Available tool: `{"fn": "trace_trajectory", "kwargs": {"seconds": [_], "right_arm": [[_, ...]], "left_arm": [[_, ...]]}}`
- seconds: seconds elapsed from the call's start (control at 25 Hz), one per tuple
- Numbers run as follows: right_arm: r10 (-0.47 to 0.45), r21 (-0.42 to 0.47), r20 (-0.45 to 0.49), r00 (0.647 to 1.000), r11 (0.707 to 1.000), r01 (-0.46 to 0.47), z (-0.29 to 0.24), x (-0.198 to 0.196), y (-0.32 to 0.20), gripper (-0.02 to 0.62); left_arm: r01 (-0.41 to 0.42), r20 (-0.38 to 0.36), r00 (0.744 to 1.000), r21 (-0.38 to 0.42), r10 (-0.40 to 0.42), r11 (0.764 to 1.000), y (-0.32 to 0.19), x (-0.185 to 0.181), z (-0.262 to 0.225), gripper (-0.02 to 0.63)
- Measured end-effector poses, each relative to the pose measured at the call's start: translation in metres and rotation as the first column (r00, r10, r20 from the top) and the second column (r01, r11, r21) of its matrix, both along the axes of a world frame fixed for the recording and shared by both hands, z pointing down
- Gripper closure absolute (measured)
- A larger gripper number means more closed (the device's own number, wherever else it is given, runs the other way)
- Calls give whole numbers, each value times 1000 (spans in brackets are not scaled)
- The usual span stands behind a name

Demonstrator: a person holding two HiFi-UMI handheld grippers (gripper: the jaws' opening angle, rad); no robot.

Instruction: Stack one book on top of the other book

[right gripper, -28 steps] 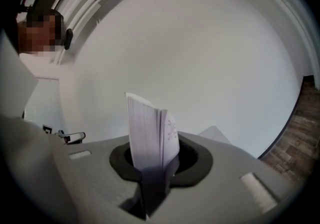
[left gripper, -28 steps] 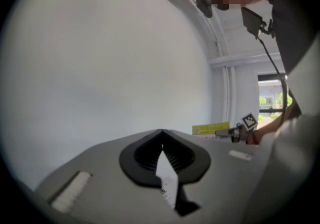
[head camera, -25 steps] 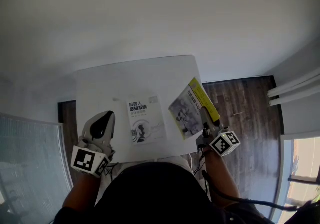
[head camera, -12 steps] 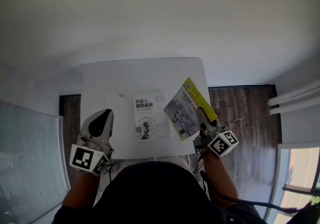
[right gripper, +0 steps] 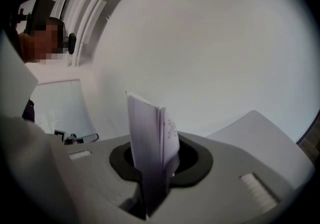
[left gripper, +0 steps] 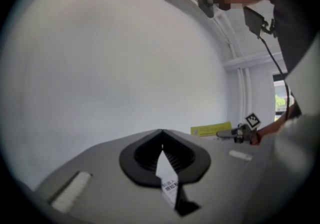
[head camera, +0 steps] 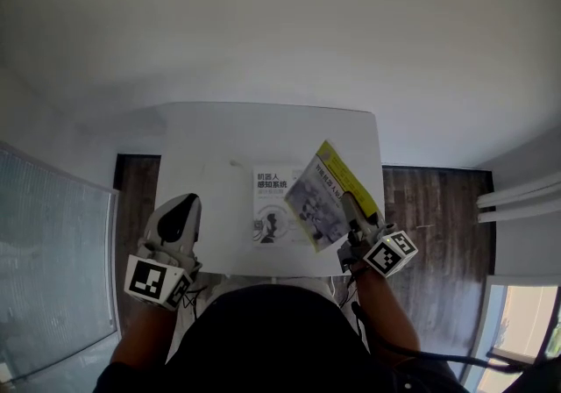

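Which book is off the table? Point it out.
The yellow-edged book: the right gripper is clamped on it and holds it tilted above the table. The white-covered book lies flat on the table, untouched.

white table [head camera: 202,154] — a white book [head camera: 270,207] lies flat

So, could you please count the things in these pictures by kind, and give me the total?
Books: 2, a white book lying on the table and a yellow-spined book held in the right gripper
Grippers: 2, the right gripper and the left gripper
Tables: 1
Total: 5
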State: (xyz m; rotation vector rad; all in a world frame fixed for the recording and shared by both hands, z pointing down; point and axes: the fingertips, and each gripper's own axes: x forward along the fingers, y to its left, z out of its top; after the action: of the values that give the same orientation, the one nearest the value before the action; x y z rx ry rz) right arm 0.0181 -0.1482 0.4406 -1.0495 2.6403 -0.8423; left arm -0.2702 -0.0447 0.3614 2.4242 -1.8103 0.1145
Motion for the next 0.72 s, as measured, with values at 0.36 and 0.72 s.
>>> {"fn": "trace_trajectory", "kwargs": {"seconds": [0.36,0.72], "right_arm": [[-110,-10,22,994,994,110,2,-43,3,515],[-200,-21,60,978,979,202,-7,-60,5,515]], "left_arm": [[81,24,996,-23,-81,996,18,-24,-1,603],[137,48,990,-37,-135,990,32,-20,-9,603]]}}
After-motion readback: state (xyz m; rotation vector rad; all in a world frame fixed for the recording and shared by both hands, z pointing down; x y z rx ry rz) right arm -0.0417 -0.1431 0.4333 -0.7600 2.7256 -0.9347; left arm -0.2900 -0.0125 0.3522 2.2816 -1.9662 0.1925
